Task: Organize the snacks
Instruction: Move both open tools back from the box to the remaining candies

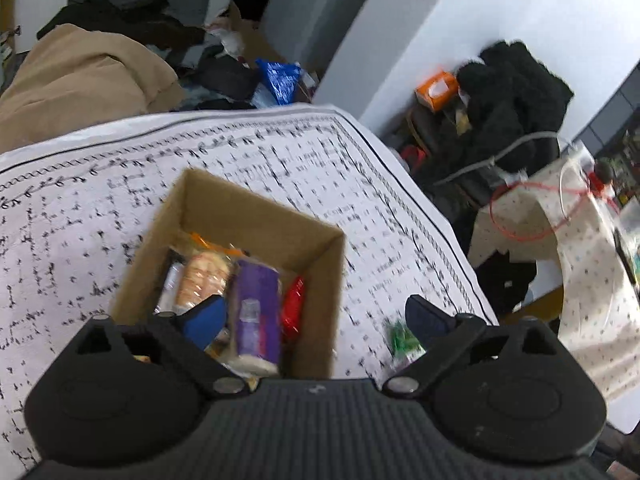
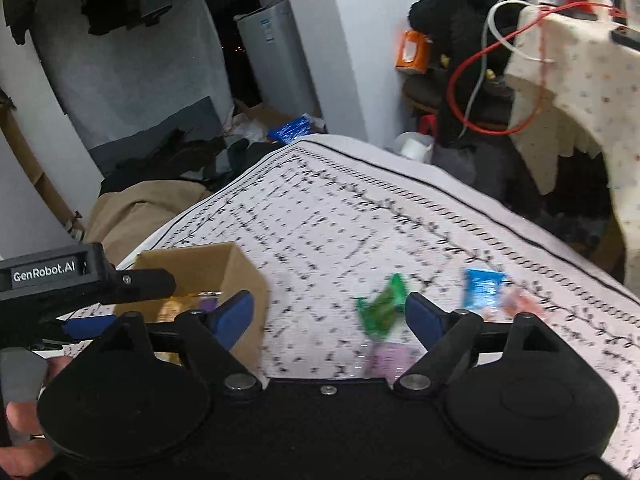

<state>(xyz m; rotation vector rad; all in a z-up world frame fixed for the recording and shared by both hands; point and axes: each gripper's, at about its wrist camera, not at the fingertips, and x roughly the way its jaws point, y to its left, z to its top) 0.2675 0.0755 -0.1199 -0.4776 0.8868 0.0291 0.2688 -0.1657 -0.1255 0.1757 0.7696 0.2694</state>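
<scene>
A cardboard box [image 1: 256,220] stands on the patterned tablecloth [image 1: 100,208]. It holds a purple packet [image 1: 256,312], a biscuit pack [image 1: 204,276] and a red packet [image 1: 292,304]. My left gripper [image 1: 316,320] is open and empty, its left finger over the box. A green packet [image 1: 402,338] lies right of the box. In the right wrist view, my right gripper [image 2: 330,316] is open and empty just above the cloth, with the green packet [image 2: 380,308] between its fingers. A blue packet [image 2: 480,286], a pale purple packet [image 2: 390,356] and a pinkish one [image 2: 522,304] lie nearby. The box [image 2: 208,268] is at left.
The left gripper's body [image 2: 60,280] reaches in at the left of the right wrist view. Beyond the table lie a tan cloth heap [image 1: 80,76], dark clothes, an orange tissue box [image 1: 436,90] and a side table with a dotted cloth [image 2: 576,72] and red cable.
</scene>
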